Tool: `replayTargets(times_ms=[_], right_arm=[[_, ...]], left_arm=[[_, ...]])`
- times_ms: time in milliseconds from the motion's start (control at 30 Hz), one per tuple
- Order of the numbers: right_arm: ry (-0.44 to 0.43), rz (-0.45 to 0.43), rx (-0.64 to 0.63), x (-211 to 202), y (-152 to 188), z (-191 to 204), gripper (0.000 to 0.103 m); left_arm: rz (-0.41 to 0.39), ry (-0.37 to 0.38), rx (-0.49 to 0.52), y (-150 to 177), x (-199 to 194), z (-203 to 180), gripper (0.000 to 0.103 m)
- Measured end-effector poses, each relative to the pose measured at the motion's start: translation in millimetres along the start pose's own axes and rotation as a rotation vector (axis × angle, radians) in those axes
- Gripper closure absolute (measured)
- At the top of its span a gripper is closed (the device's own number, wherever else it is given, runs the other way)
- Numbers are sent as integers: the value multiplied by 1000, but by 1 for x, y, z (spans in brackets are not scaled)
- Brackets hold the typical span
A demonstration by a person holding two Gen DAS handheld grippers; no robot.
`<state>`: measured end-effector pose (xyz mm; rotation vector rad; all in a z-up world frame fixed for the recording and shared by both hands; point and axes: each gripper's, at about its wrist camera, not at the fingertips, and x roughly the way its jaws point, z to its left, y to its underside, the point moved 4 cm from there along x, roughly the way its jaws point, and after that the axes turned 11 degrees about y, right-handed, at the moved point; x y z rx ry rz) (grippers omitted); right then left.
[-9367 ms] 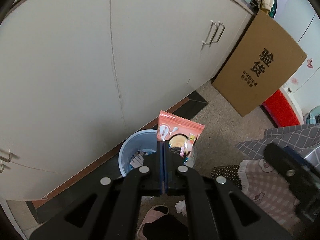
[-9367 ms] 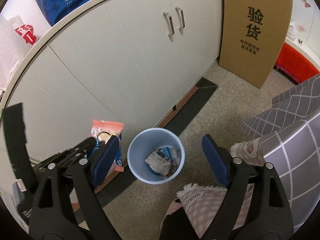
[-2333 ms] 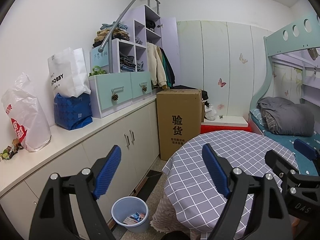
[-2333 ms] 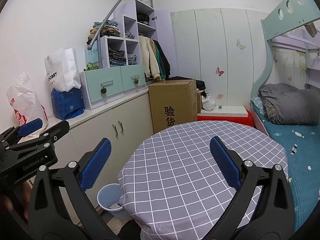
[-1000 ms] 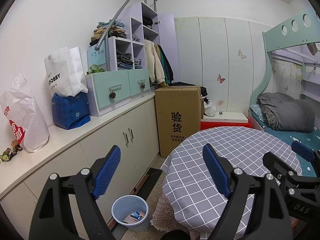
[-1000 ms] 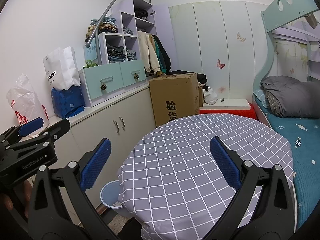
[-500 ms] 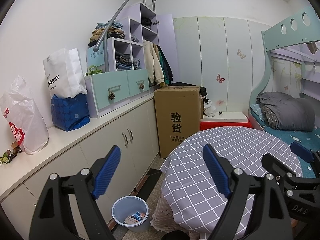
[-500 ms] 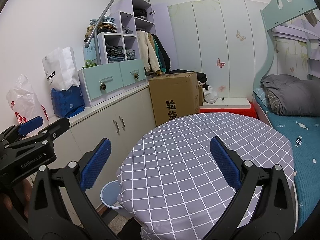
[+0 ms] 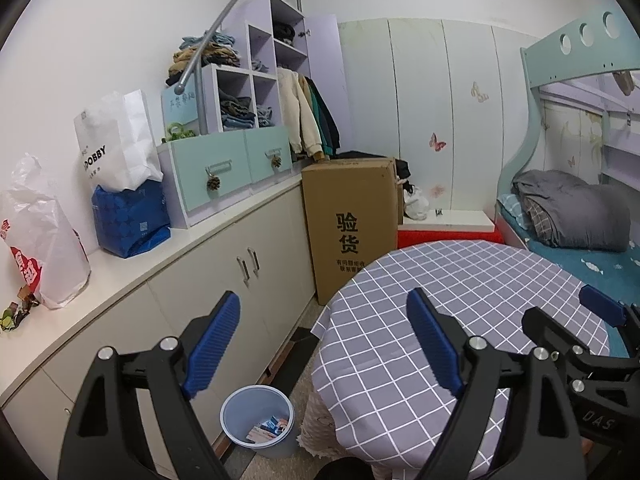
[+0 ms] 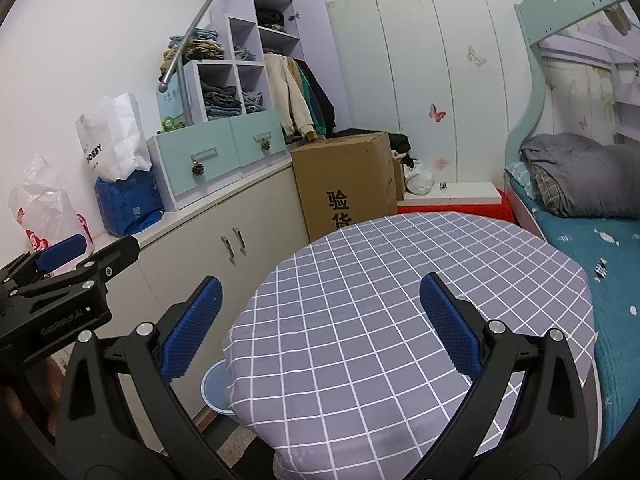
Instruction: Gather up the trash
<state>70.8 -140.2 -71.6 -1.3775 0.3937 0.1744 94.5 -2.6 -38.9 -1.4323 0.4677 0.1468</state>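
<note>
Left wrist cam sits behind the left gripper, angled slightly down, facing across the rm toward the wardrobe wall; it stands off the round table, w/ the bin on the floor low and near, the right gripper at its right edge. Right wrist cam sits behind the right gripper, same heading, closer over the table; bin mostly hidden by the cloth, left gripper at its left edge. Both views share table, bin, cardboard box, cabinets, bunk bed.
</note>
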Motion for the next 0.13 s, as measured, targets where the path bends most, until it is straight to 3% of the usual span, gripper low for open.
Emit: replayTargets(times_ms=[133], right_arm=[[17,26,16,13,3,-14,6]], left_arm=[[30,16,8,2,19,-13,16]])
